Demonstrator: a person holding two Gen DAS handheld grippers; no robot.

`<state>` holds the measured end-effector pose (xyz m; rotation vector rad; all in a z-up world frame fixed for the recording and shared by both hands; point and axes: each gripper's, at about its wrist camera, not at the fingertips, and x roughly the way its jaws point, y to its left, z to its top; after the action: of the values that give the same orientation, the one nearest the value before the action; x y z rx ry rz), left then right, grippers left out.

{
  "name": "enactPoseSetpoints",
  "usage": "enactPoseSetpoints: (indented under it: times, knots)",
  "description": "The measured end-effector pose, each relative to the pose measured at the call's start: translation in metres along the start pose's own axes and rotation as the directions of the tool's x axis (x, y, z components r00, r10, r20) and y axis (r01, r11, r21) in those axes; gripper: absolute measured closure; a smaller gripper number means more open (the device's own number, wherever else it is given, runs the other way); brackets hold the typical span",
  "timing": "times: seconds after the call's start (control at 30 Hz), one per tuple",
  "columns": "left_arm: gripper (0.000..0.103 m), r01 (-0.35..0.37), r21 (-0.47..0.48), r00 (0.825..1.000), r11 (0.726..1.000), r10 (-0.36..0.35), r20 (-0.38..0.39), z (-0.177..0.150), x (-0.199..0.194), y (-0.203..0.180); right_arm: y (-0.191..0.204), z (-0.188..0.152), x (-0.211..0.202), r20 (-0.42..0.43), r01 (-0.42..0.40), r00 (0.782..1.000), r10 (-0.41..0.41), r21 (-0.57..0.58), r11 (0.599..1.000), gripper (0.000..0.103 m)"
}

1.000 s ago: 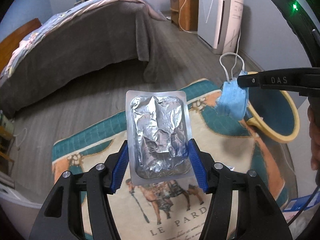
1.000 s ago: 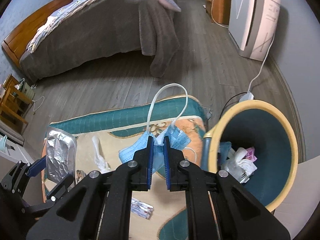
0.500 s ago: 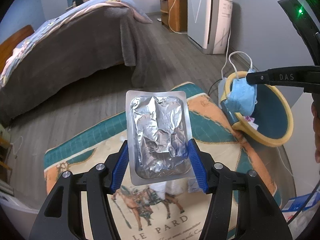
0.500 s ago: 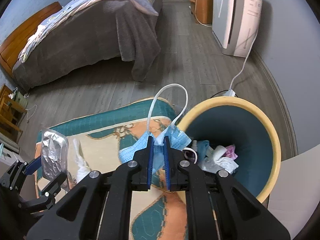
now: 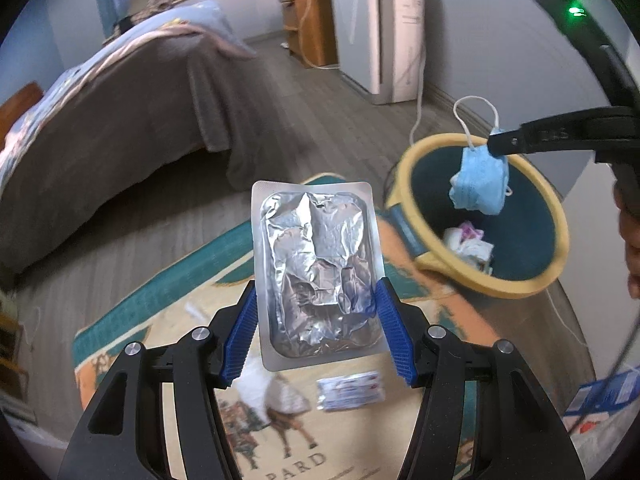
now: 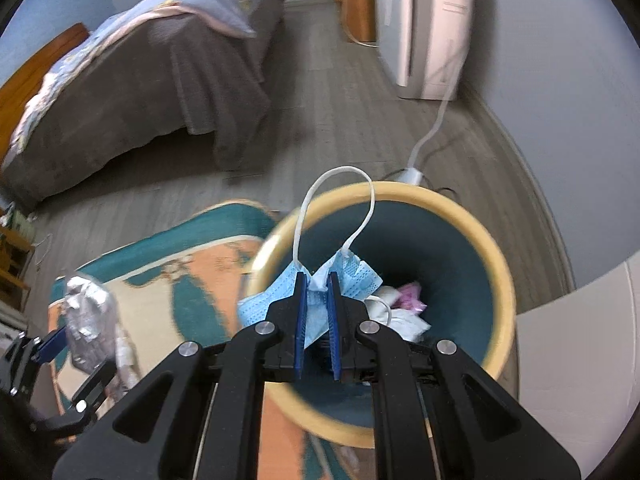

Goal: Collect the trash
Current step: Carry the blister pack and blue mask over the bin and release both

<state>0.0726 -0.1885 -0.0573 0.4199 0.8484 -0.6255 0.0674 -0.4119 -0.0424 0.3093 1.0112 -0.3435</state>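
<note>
My left gripper (image 5: 316, 304) is shut on a silver foil blister pack (image 5: 316, 272), held upright above the rug. My right gripper (image 6: 318, 284) is shut on a crumpled blue face mask (image 6: 352, 276), whose white ear loop sticks up. The mask hangs over the open mouth of a teal bin with a yellow rim (image 6: 496, 264). In the left wrist view the mask (image 5: 480, 184) dangles from the right gripper (image 5: 496, 144) above the bin (image 5: 548, 276). Tissues and wrappers (image 6: 404, 312) lie inside the bin. The blister pack also shows in the right wrist view (image 6: 88, 312).
A patterned rug (image 5: 168, 292) carries a white crumpled tissue (image 5: 272, 392) and a small flat packet (image 5: 348, 390). A bed with a grey cover (image 5: 132, 120) stands behind. A white appliance (image 5: 380, 36) and its cable (image 6: 432, 136) are near the wall beyond the bin.
My right gripper has carried the mask rightward from above the rug to over the bin's opening. My left gripper keeps the blister pack and has swung right, bringing the bin closer.
</note>
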Motion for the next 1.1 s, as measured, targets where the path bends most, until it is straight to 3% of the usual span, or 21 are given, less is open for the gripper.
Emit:
enactPoseSetpoints:
  times: [0.23,0.47,0.77,1.1]
  knots:
    - [0.043,0.075,0.066,0.997,0.995,-0.077,0.028,0.014,-0.001,-0.044,-0.05,-0.008,0.019,-0.053,0.088,0.995,-0.082,0.113,0.99,0.094]
    - [0.043,0.121,0.118,0.993,0.986,-0.12,-0.013,0.022,0.018,-0.084,-0.072,-0.015,0.022,-0.072,0.157,0.986,-0.147,0.163,0.974,0.094]
    - [0.043,0.128,0.128,0.99,0.983,-0.12,-0.073,0.038,0.044,-0.108,-0.084,-0.013,0.017,-0.048,0.131,0.991,-0.123,0.238,0.962,0.094]
    - [0.043,0.116,0.12,0.993,0.986,-0.116,-0.002,0.06,0.04,-0.118,-0.089,-0.01,0.007,0.01,0.118,0.992,-0.126,0.276,0.954,0.092]
